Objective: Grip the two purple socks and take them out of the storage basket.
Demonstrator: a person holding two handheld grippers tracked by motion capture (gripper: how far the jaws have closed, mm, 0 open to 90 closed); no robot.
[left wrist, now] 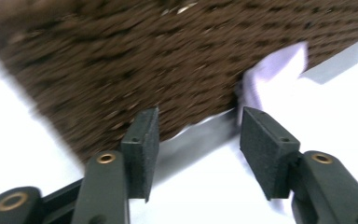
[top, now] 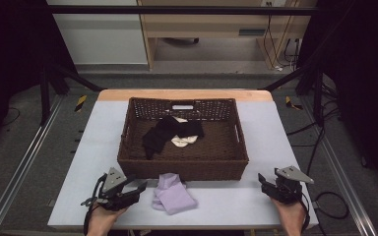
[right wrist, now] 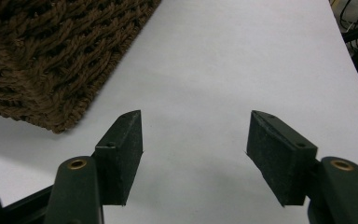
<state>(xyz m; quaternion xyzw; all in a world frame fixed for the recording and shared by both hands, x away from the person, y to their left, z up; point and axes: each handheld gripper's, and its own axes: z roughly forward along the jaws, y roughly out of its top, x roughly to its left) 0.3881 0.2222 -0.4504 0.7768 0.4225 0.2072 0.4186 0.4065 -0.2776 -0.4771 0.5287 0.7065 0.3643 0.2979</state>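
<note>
A folded lilac cloth [top: 173, 195] lies on the white table [top: 256, 132], touching the front wall of a brown wicker basket [top: 187, 167]. Inside the basket lie a black garment [top: 165, 132] and a small white one [top: 183, 140]. My left gripper [top: 140, 187] sits low at the front left, just left of the lilac cloth, pointing toward it. In the left gripper view, the left gripper [left wrist: 198, 140] is open with nothing between the pads, facing the basket [left wrist: 144, 60] and the lilac cloth [left wrist: 270, 79]. My right gripper [top: 263, 181] rests at the front right; in its own view the right gripper [right wrist: 196, 149] is open over bare table.
The basket corner [right wrist: 51, 51] lies to the left of the right gripper. Bare table top [right wrist: 223, 60] stretches ahead of it. Black frame posts and cables [top: 320, 142] stand off the table's right side. A metal rail [top: 24, 157] runs along the left.
</note>
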